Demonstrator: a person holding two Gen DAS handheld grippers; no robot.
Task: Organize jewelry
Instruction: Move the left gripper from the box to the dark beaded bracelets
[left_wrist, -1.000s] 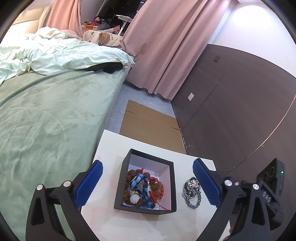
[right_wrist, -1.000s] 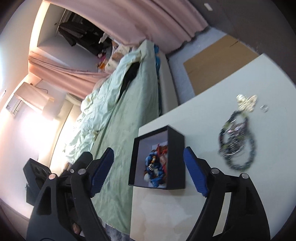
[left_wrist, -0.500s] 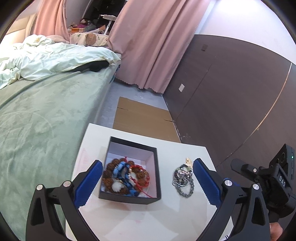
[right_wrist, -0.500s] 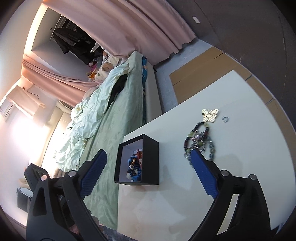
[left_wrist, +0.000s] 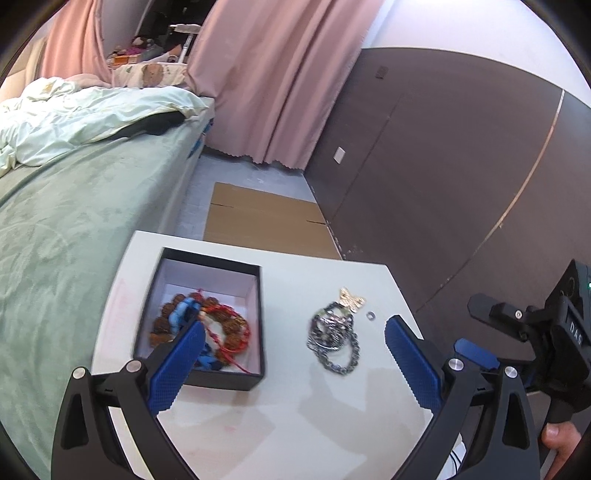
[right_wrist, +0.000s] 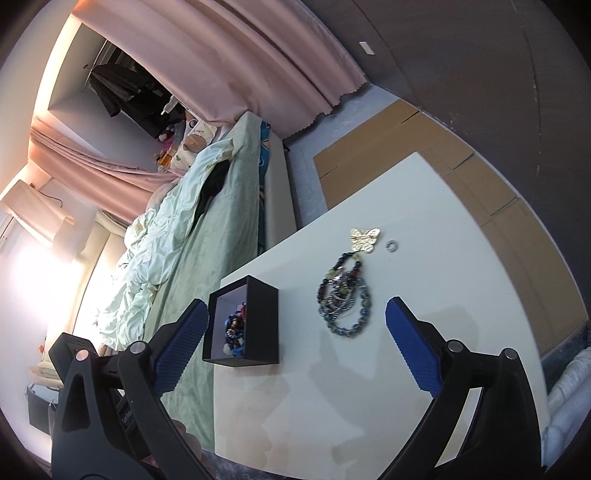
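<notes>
Three loose pieces lie on the white counter (left_wrist: 288, 417) at centre right of the left view: a tangle of bracelets (left_wrist: 333, 341), a gold butterfly (left_wrist: 352, 299) and a tiny ring (left_wrist: 370, 315). Both the left gripper (left_wrist: 291, 363) and right gripper (right_wrist: 297, 347) hover released. A careless pinch could likely drag the butterfly along or flick the ring away from the black box (left_wrist: 207, 321) at lower left.

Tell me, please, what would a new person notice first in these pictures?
First, the black box on the white table, holding red, brown and blue beaded bracelets. Beside it, loose on the table, lies a tangle of dark bracelets, with a gold butterfly and a small ring just beyond.
</notes>
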